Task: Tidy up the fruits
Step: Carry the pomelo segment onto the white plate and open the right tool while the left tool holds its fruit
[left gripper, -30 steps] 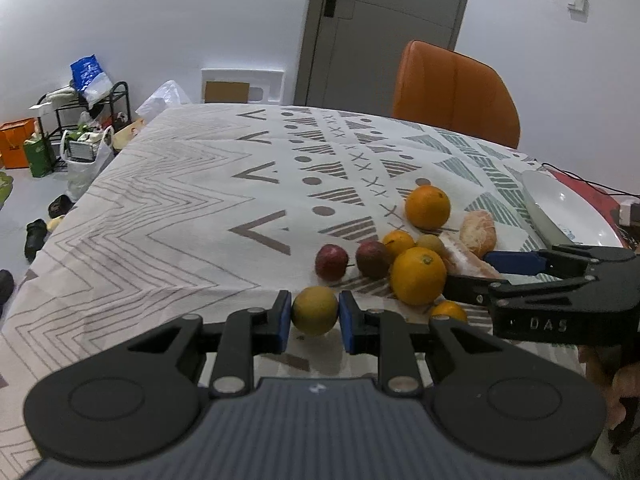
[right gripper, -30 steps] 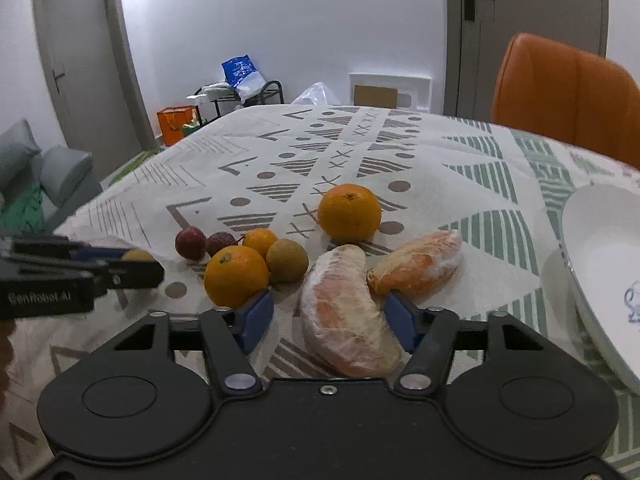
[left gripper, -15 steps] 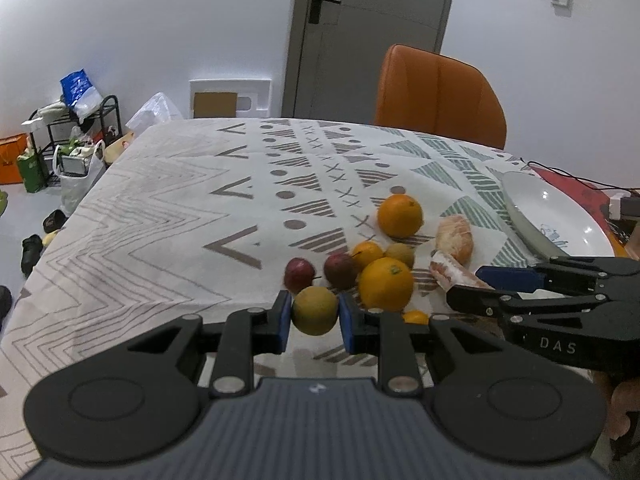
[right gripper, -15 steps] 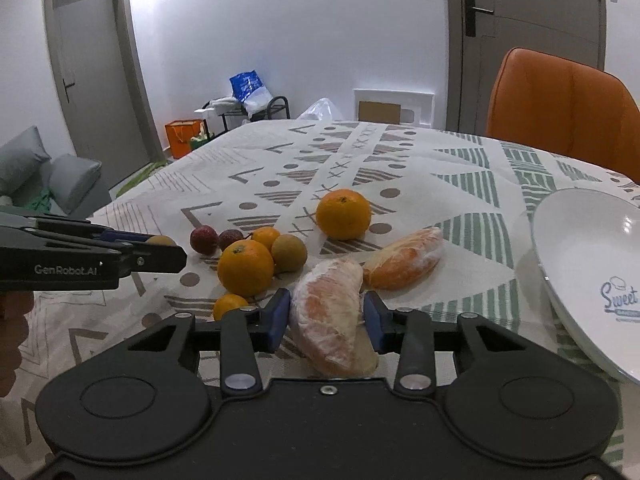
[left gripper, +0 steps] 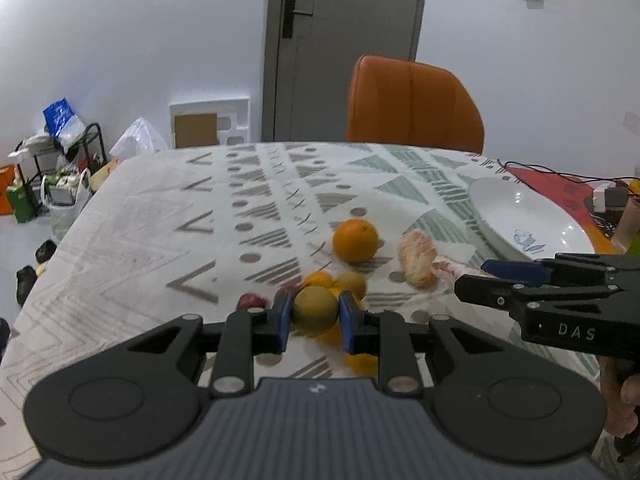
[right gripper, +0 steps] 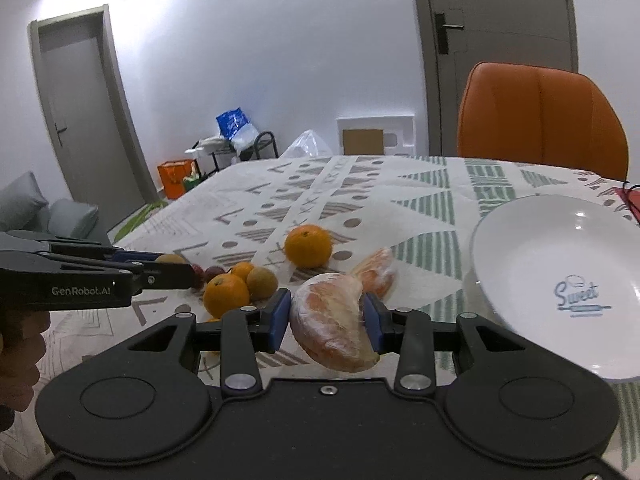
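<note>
- Left wrist view, far left: my left gripper [left gripper: 314, 316] is closed on a round yellow-green fruit [left gripper: 314, 310], its blue pads [left gripper: 283, 320] pressed to both sides; the fruit is held clear of the patterned tablecloth [left gripper: 160, 216].
- Left wrist view, centre: behind and below the held fruit lies the cluster of small oranges [left gripper: 318, 280], partly hidden and blurred; a dark red fruit [left gripper: 251, 301] sits to their left, and a large orange [left gripper: 355, 239] stands apart, farther back.
- Left wrist view, right: a plastic-wrapped pomelo segment [left gripper: 418, 258] lies on the cloth, with the white plate [left gripper: 532, 216] beyond it near the table edge.
- Right wrist view, centre: my right gripper [right gripper: 326, 322] is clamped on a second wrapped pomelo segment [right gripper: 334, 326], lifted off the cloth and tilted; I see both pads touching it.
- Right wrist view, right: the plate [right gripper: 560, 280], printed "Sweet", lies just beside the held segment, with an orange chair [right gripper: 540, 120] behind the table.
</note>
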The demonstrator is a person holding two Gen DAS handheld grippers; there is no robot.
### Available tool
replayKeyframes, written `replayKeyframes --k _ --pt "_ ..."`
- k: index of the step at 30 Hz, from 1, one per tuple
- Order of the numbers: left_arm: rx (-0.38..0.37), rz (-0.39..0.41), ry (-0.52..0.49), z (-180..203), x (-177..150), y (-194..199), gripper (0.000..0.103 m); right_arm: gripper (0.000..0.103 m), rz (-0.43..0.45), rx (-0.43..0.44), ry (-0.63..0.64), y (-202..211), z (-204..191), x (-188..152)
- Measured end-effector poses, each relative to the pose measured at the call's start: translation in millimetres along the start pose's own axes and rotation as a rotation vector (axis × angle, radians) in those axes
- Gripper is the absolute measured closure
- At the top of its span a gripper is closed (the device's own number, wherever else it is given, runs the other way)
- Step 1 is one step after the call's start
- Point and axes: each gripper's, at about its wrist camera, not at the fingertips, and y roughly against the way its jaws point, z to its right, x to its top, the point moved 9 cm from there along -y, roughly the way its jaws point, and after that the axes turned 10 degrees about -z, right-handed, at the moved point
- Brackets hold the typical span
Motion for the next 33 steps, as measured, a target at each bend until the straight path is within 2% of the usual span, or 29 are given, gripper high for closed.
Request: replayKeyframes --k 17,33 --pt "-0.048 0.025 -0.072 52 18 -6 0.079 0.066 0.080 -0.095 -0.082 45 62 0" --pt "-0.080 0.026 -0.125 92 29 -19 0.079 0.065 0.083 -0.206 -0.151 57 116 -19"
